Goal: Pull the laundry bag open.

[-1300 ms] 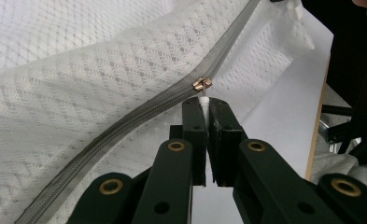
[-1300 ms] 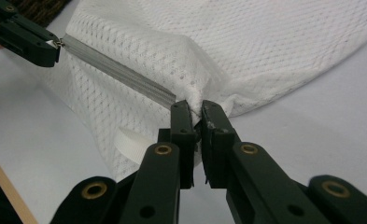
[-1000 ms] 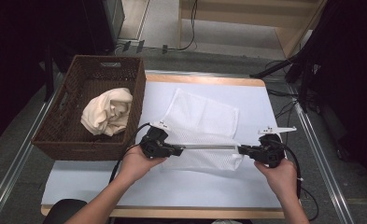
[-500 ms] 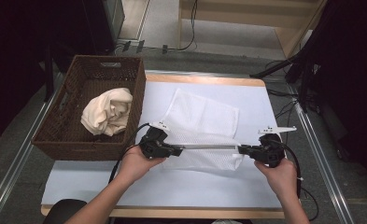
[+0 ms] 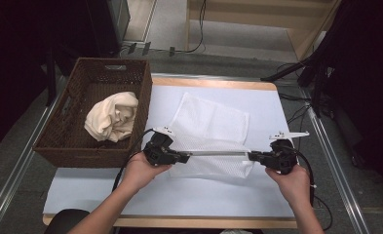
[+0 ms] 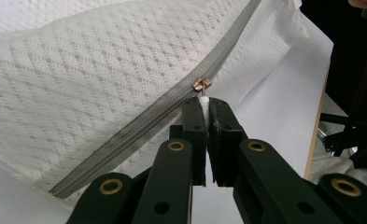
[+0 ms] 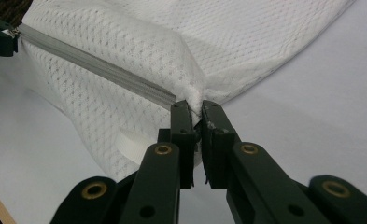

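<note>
A white mesh laundry bag (image 5: 209, 131) lies on the white-covered bench (image 5: 189, 195), its far part flat on the surface and its near edge lifted and drawn taut between the two claws. Along that near edge runs a grey zipper (image 5: 218, 152), stretched straight from one claw to the other. The left claw (image 5: 185, 157) sits at the bag's left end, closed on the small white pull tab (image 6: 203, 103) that hangs from the metal zipper slider (image 6: 202, 84); in the left gripper view the slider sits just beyond the tips of the jaws, with the zipper tape running away down to the lower left and up to the upper right. The right claw (image 5: 251, 156) sits at the bag's right end, closed on a bunched corner of mesh (image 7: 194, 99) where the zipper ends; in the right gripper view the fabric fans out from the jaw tips, the zipper (image 7: 95, 64) leading off to the upper left, where the left claw (image 7: 1, 39) shows at its far end. Both claws point inward, facing each other across the bag. To the left of the bench stands a brown wicker basket (image 5: 62, 146) holding a crumpled cream cloth (image 5: 112, 116), well apart from the bag.
</note>
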